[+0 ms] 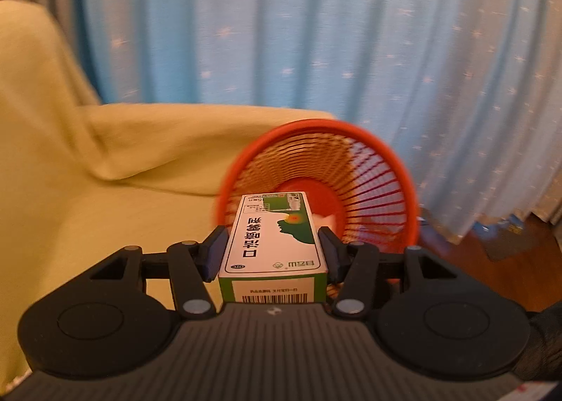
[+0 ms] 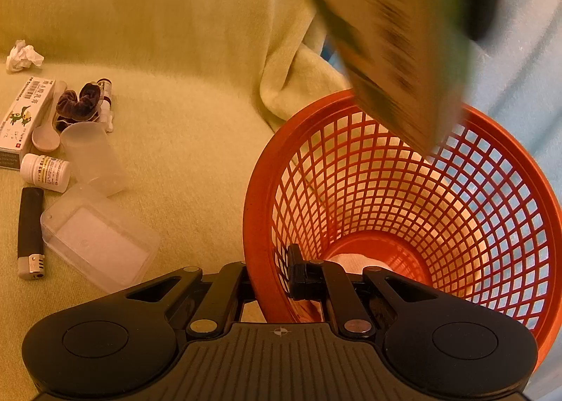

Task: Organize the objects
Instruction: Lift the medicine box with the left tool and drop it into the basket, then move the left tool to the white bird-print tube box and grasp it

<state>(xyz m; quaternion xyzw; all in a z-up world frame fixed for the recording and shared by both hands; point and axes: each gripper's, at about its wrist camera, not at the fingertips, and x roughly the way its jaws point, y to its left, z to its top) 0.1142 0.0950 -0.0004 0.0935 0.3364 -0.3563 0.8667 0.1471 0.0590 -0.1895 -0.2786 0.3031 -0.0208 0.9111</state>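
Green-white medicine box clamped between left gripper fingers, above orange basket

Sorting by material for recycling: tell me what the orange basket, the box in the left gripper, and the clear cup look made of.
Orange basket: moulded plastic, going by its uniform lattice and slight sheen.
Box in the left gripper: printed cardboard, smooth coated faces, crisp folded edges, barcode label.
Clear cup: likely frosted translucent plastic; glass can't be excluded.
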